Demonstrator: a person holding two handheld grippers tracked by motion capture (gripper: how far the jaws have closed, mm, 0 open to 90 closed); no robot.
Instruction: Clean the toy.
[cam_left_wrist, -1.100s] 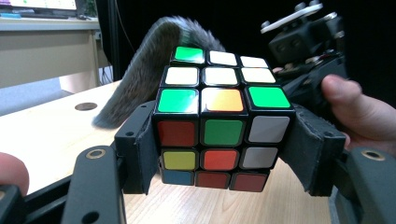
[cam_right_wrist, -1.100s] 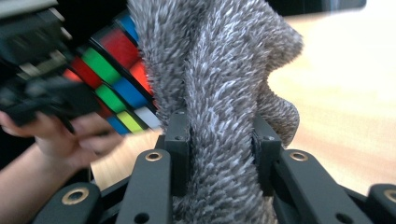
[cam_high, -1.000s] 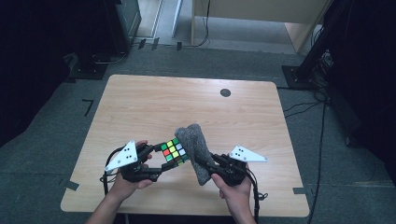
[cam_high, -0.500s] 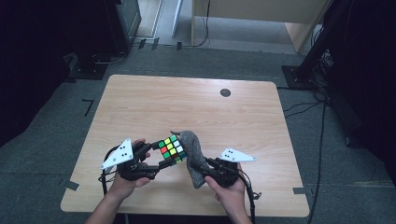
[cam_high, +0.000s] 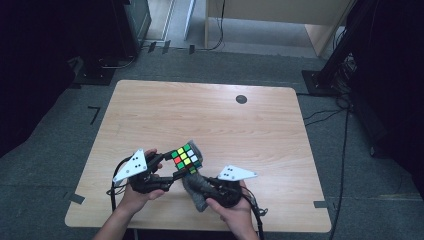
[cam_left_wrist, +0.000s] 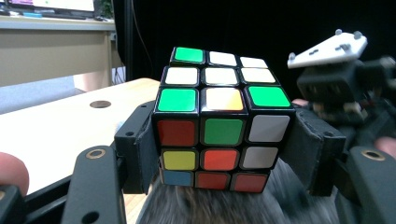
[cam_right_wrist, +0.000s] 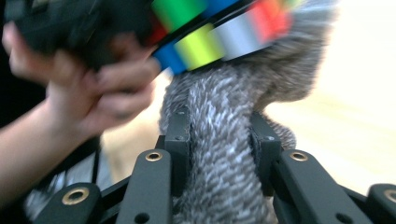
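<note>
Left gripper (cam_high: 167, 170) clenched on puzzle cube (cam_high: 183, 158), held above near edge of desk (cam_high: 210, 115). Grey fuzzy cloth (cam_high: 196, 189) pressed against cube underside, grasped by right gripper (cam_high: 202, 187). Judged step: cube wiped with cloth. Cube best kept steady, cloth rubbed with light pressure so cube is not pushed out. Cube face colours read clearly in left gripper view; cloth pinch seen in right gripper view, blurred.

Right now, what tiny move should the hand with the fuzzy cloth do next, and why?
Probably rub the grey cloth sideways along the cube's underside. The right gripper pinches the cloth, which bunches under the cube, and the left gripper clamps the cube by its sides.
</note>
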